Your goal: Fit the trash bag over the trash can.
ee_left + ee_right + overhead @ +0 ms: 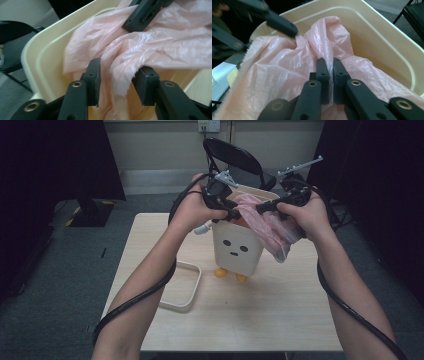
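A: What is seen of the pink plastic bag (pixel 265 222)?

B: It is draped over the mouth of the cream bin (pixel 235 252), partly inside it and partly hung down over the bin's right side. The bin is stood near the middle of the wooden table (pixel 260 315), and a small face is printed on its front, with two orange feet shown beneath.

A: How is the bag held?

B: In the right gripper view, a fold of the bag (pixel 287 65) is clamped between the jaws of the right gripper (pixel 331 75), which are pressed together on the film. In the left gripper view, the jaws of the left gripper (pixel 117 80) are set apart, with a loose edge of the bag (pixel 150 47) hung between them; whether the pads are touched by it cannot be told.

A: Where are the grippers placed?

B: Both are held above the bin's rim, the left gripper (pixel 231 213) at the left edge and the right gripper (pixel 265 206) at the right, close to one another.

A: What else is laid out?

B: A shallow cream tray (pixel 190 295) is placed on the table, left of the bin and apart from it. A black chair (pixel 235 157) is seen beyond the table.
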Motion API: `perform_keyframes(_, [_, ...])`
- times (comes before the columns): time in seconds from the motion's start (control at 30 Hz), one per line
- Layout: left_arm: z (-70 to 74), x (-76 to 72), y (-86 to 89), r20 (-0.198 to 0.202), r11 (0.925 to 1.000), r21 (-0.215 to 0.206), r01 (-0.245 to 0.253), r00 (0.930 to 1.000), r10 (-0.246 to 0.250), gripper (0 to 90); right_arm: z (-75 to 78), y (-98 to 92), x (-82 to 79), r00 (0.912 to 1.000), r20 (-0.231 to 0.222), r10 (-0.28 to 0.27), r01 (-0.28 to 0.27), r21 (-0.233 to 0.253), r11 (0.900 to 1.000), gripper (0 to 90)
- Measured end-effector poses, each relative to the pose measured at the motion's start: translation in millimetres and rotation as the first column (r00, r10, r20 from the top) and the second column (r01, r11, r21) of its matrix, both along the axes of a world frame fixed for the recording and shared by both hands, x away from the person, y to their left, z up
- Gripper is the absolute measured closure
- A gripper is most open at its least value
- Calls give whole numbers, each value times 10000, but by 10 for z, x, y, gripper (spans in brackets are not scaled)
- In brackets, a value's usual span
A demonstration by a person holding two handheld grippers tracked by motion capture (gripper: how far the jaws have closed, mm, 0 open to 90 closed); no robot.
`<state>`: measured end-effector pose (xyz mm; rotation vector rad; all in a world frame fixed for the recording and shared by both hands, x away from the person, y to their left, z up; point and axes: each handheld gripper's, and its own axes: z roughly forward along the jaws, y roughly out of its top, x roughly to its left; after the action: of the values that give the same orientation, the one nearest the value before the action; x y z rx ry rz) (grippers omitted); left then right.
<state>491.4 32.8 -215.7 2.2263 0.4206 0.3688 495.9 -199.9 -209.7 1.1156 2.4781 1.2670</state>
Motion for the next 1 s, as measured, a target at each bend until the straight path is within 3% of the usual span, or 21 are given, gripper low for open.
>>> perform_keyframes(0.07, [-20,0,-55,-356,9998,217,-21,9994,28,736,23,1,-26,9999,36,157,-156,-133,9998,789])
perform_keyframes(0.13, [-25,-2,-97,-456,9990,450,-66,9989,86,804,56,2,-54,9996,234,127,-123,-199,9997,718])
perform_keyframes(0.27, [-11,46,-95,-474,9981,323,-529,9974,544,856,148,-35,-131,9966,819,-23,79,-684,9976,568])
perform_keyframes(0.4, [-8,89,-39,-694,9959,107,-901,9935,906,867,218,-110,-196,9948,1022,45,45,-875,9962,525])
perform_keyframes(0.47, [-3,100,-14,-868,9941,-1,-1088,9903,1084,868,219,-133,-222,9961,860,199,-111,-1013,9948,523])
perform_keyframes(0.53, [12,101,5,-942,9929,-36,-1189,9885,1180,869,209,-162,-228,9974,665,265,-197,-1015,9946,591])
perform_keyframes(0.63, [49,93,30,-805,9938,-106,-1105,9907,1093,872,180,-215,-219,9988,159,473,-462,-603,9971,784])
perform_keyframes(0.7, [80,74,61,-713,9946,-103,-1031,9922,1021,873,174,-231,-217,9986,180,503,-492,-608,9969,865])
perform_keyframes(1.0, [133,70,196,-672,9919,-180,-1261,9899,1246,883,231,-236,-130,9989,463,-50,61,-255,9997,891])
